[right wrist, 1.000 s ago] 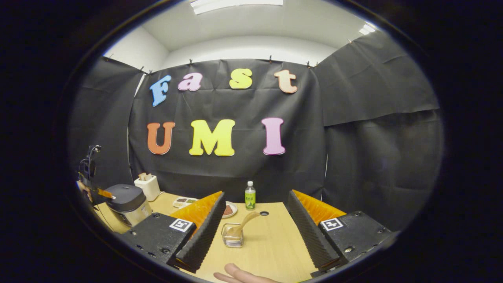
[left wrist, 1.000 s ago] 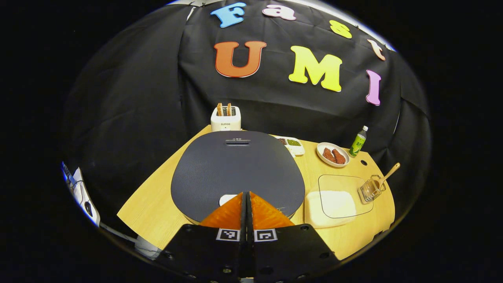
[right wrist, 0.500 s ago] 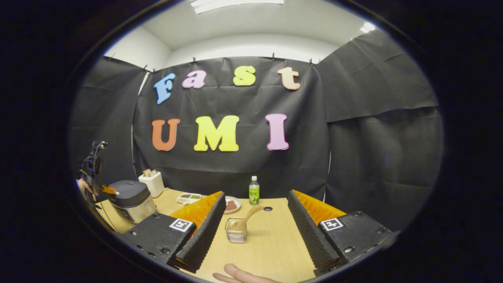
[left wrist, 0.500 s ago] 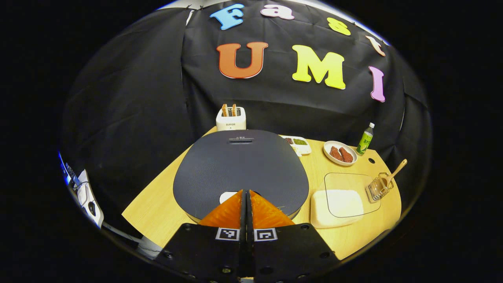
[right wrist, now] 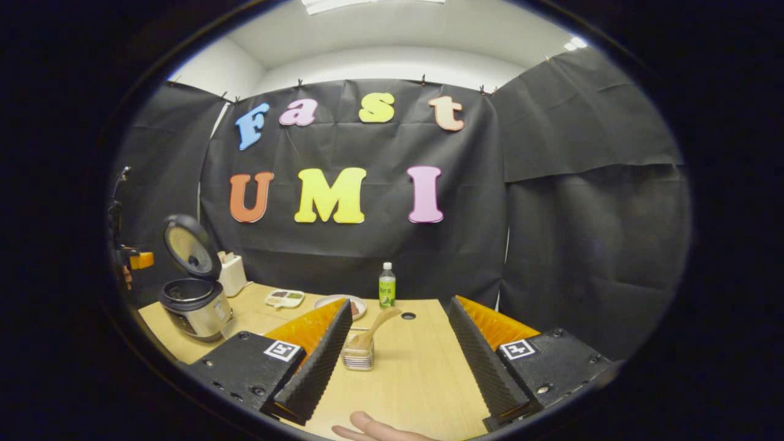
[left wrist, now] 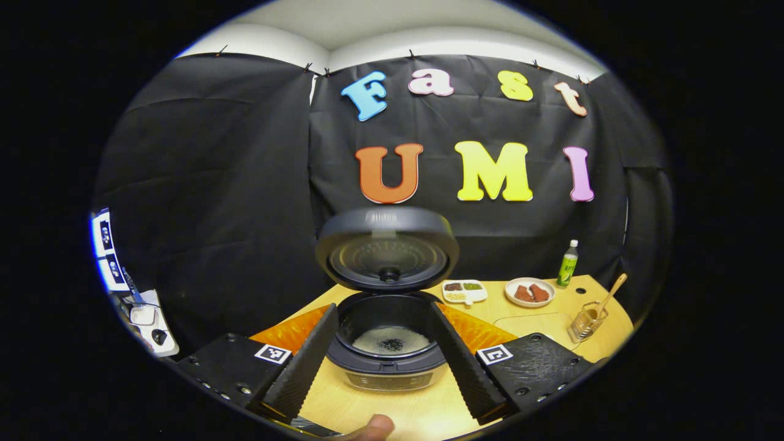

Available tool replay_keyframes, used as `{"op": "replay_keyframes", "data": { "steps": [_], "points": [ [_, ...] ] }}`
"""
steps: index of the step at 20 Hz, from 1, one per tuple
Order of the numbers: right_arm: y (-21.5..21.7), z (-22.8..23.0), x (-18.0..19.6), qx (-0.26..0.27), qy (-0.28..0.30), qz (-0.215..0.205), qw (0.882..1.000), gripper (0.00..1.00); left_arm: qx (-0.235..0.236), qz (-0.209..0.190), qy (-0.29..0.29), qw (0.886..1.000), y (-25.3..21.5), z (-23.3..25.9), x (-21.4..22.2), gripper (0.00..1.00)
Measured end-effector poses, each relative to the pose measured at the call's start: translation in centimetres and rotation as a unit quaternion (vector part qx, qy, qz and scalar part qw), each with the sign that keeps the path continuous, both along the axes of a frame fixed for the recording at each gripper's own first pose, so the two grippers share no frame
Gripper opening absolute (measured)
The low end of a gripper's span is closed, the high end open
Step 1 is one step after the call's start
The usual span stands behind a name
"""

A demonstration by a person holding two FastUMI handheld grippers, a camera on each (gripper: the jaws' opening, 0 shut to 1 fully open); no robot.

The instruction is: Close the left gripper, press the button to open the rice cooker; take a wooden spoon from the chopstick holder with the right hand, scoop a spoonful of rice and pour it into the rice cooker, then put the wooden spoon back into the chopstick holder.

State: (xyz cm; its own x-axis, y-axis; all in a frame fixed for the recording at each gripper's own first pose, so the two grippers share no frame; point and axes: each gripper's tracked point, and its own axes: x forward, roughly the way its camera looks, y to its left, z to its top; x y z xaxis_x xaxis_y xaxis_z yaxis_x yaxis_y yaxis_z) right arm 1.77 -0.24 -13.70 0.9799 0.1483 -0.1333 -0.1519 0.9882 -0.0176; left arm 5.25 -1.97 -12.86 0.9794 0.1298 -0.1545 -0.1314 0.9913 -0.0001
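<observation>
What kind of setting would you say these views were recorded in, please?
It looks like a staged kitchen tabletop inside a recording booth, not a real kitchen. A wooden table carries an open rice cooker, a toaster and a green bottle, with black cloth hung behind it as walls.

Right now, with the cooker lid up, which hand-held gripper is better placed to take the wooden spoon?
Right. The right hand-held gripper is open, with the wooden spoon in its chopstick holder just ahead. The left hand-held gripper faces the rice cooker.

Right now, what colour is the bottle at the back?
Green, with a white cap: the bottle, clearest in the right gripper view.
</observation>
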Motion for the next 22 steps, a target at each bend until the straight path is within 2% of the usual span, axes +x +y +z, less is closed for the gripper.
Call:
{"op": "replay_keyframes", "data": {
  "steps": [1, 2, 3, 4, 5, 7, 8, 9, 10, 11, 15, 16, 17, 18, 19, 21, 22],
  "points": [
    [-0.1, -0.2, 0.3, 0.0, 0.0, -0.003, 1.0, 0.94, -0.02, -0.003, -0.007, 1.0, -0.3, 0.3, -0.8, 0.95],
    [-0.4, -0.2, 0.7, 0.003, -0.001, -0.01, 1.0, 0.97, -0.031, -0.012, -0.012, 0.999, -0.8, 0.3, -1.3, 0.85],
    [-0.5, -0.1, 1.3, 0.009, -0.006, -0.015, 1.0, 1.0, -0.037, -0.015, -0.014, 0.999, -1.0, 0.4, -2.0, 0.95],
    [-0.5, -0.2, 1.7, 0.01, -0.007, -0.018, 1.0, 0.94, -0.036, -0.018, -0.016, 0.999, -0.9, 0.7, -2.4, 0.95],
    [-0.5, -0.8, 2.3, 0.013, -0.004, -0.02, 1.0, 1.0, -0.036, -0.026, -0.013, 0.999, -1.4, 0.6, -3.1, 0.94],
    [-0.3, -2.0, 3.5, 0.027, 0.01, -0.02, 0.999, 1.0, -0.029, -0.035, -0.02, 0.999, -2.0, 0.9, -4.3, 0.95],
    [0.0, -2.8, 4.1, 0.032, 0.02, -0.019, 0.999, 0.94, -0.014, -0.038, -0.033, 0.999, -2.2, 1.7, -5.0, 0.95],
    [0.2, -3.6, 4.8, 0.036, 0.027, -0.018, 0.999, 1.0, 0.001, -0.039, -0.041, 0.998, -2.3, 2.0, -5.7, 0.95],
    [0.4, -4.4, 5.6, 0.039, 0.029, -0.02, 0.999, 0.94, 0.012, -0.036, -0.047, 0.998, -2.3, 2.2, -6.6, 0.94],
    [0.7, -5.3, 6.5, 0.038, 0.033, -0.022, 0.999, 1.0, 0.02, -0.036, -0.055, 0.998, -2.8, 2.6, -7.5, 0.95],
    [2.4, -9.0, 9.1, 0.021, 0.05, -0.017, 0.998, 1.0, 0.042, -0.042, -0.093, 0.994, -3.7, 4.3, -11.0, 0.94],
    [2.9, -9.4, 9.7, 0.034, 0.048, -0.016, 0.998, 0.94, 0.043, -0.043, -0.092, 0.994, -3.8, 4.0, -11.6, 0.94],
    [3.4, -10.0, 10.3, 0.047, 0.051, -0.017, 0.997, 0.94, 0.039, -0.047, -0.091, 0.994, -4.1, 3.6, -12.4, 0.94],
    [3.7, -11.0, 11.1, 0.059, 0.06, -0.02, 0.996, 1.0, 0.035, -0.049, -0.093, 0.994, -4.2, 3.4, -13.0, 0.94],
    [4.0, -12.3, 11.8, 0.071, 0.073, -0.023, 0.995, 0.94, 0.033, -0.05, -0.094, 0.994, -4.2, 3.1, -13.5, 0.94],
    [5.2, -14.2, 13.3, 0.086, 0.095, -0.015, 0.992, 0.94, 0.027, -0.04, -0.093, 0.994, -3.4, 2.6, -14.2, 0.94],
    [6.1, -14.8, 13.9, 0.096, 0.104, 0.0, 0.99, 1.0, 0.022, -0.037, -0.098, 0.994, -3.3, 2.5, -14.6, 0.94]
  ]
}}
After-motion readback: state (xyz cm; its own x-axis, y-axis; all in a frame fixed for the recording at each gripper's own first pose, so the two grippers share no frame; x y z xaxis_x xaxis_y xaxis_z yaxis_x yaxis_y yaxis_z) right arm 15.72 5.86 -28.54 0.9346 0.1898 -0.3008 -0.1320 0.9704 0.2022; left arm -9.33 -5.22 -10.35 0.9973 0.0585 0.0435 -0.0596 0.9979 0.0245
